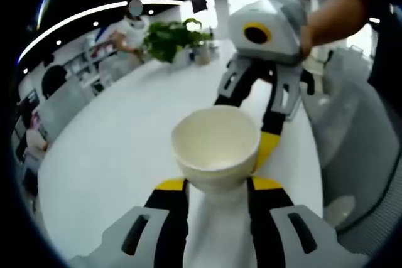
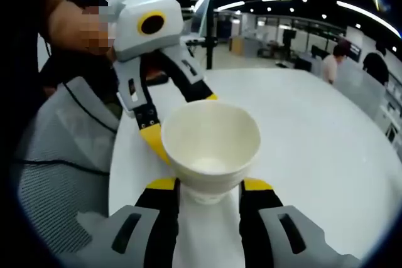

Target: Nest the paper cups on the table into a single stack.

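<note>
We see a leafy plant [image 1: 173, 39] at the far edge of the white table [image 1: 113, 149] and a person [image 1: 129, 29] behind it. A grey chair [image 2: 59, 155] stands against the near edge. Both grippers meet at the paper cups [image 1: 215, 144], a nested stack near that edge: the left gripper [image 1: 217, 185] and right gripper [image 2: 209, 185] each have their jaws closed on its base, from opposite sides.

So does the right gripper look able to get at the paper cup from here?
Probably yes: the paper cup sits between the fingers of the right gripper, with nothing between. The left gripper flanks the same cup from the far side, so they may crowd.
</note>
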A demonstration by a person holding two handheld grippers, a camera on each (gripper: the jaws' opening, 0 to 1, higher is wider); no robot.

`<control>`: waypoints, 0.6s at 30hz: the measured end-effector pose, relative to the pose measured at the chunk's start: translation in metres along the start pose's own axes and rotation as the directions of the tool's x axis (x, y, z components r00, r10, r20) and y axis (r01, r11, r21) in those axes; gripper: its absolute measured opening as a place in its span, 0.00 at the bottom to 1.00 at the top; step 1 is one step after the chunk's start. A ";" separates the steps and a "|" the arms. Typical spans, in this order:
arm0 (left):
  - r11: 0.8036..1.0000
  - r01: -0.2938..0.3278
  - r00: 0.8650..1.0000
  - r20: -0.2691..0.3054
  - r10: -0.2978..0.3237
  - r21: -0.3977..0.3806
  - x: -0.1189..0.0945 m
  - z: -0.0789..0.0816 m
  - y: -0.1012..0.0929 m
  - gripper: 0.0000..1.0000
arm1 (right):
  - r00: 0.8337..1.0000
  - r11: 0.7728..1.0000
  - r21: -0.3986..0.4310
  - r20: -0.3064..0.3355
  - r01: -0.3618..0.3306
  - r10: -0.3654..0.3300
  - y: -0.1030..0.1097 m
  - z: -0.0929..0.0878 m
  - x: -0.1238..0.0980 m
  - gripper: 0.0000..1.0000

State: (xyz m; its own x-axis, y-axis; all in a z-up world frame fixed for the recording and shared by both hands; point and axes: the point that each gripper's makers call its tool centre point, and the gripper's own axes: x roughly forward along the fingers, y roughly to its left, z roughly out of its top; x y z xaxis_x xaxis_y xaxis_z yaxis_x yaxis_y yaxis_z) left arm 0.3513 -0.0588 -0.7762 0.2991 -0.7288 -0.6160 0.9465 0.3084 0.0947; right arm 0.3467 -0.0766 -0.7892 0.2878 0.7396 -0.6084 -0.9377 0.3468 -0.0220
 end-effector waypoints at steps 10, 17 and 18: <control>1.000 -0.007 1.000 -0.016 0.008 0.014 0.019 0.013 0.064 0.34 | 1.000 1.000 0.004 0.017 0.010 -0.010 -0.065 0.016 0.016 0.33; 1.000 -0.014 1.000 -0.010 0.014 0.001 0.033 0.014 0.101 0.34 | 1.000 1.000 -0.009 0.013 0.009 -0.009 -0.103 0.021 0.029 0.33; 1.000 -0.013 1.000 -0.013 0.013 0.002 0.034 0.015 0.105 0.34 | 1.000 1.000 -0.009 0.012 0.007 -0.007 -0.106 0.022 0.031 0.33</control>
State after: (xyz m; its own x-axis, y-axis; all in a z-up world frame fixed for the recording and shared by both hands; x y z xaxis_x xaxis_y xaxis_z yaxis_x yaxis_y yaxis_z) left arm 0.4630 -0.0601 -0.7757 0.3098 -0.7169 -0.6246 0.9429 0.3163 0.1045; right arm 0.4596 -0.0778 -0.7887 0.2966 0.7440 -0.5987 -0.9374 0.3467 -0.0336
